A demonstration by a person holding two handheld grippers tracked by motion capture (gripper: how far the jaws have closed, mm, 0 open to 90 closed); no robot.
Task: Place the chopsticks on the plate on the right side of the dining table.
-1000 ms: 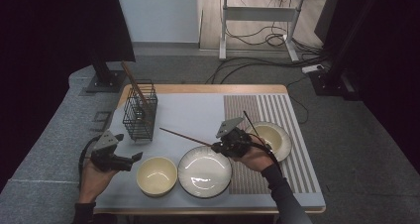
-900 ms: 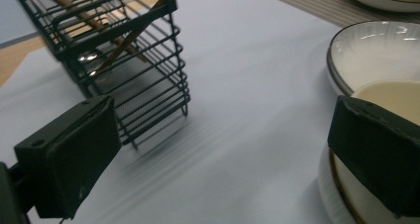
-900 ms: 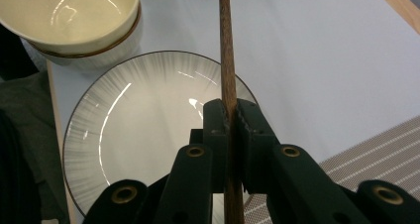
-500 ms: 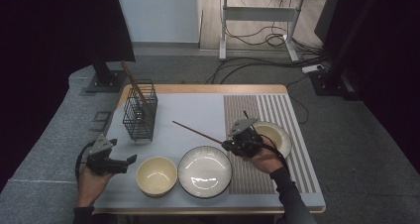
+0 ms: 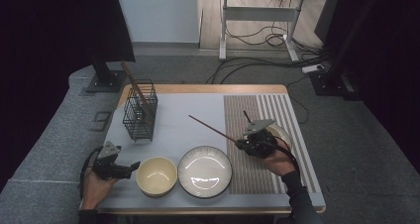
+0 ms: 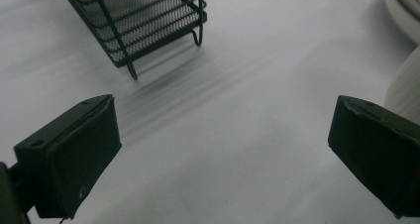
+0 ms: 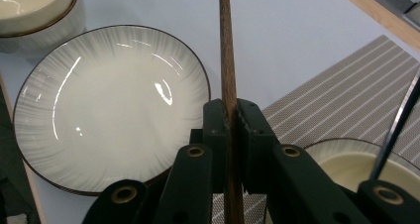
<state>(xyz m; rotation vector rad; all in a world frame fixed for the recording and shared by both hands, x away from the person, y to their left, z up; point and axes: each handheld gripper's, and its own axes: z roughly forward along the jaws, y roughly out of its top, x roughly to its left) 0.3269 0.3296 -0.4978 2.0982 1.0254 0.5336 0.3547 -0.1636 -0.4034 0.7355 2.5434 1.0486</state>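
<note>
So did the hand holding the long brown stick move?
Yes. The right gripper, shut on the stick, slid right, away from the wire basket, and now sits over the striped mat beside the plate.

The black tongs clamp a brown wooden chopstick pointing to twelve o'clock; a white ribbed plate lies at nine.

Black two-jaw right tool with brass-ringed screw holes, dark sleeve behind

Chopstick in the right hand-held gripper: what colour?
Dark brown wood, the chopstick; the right gripper view shows it best.
</note>
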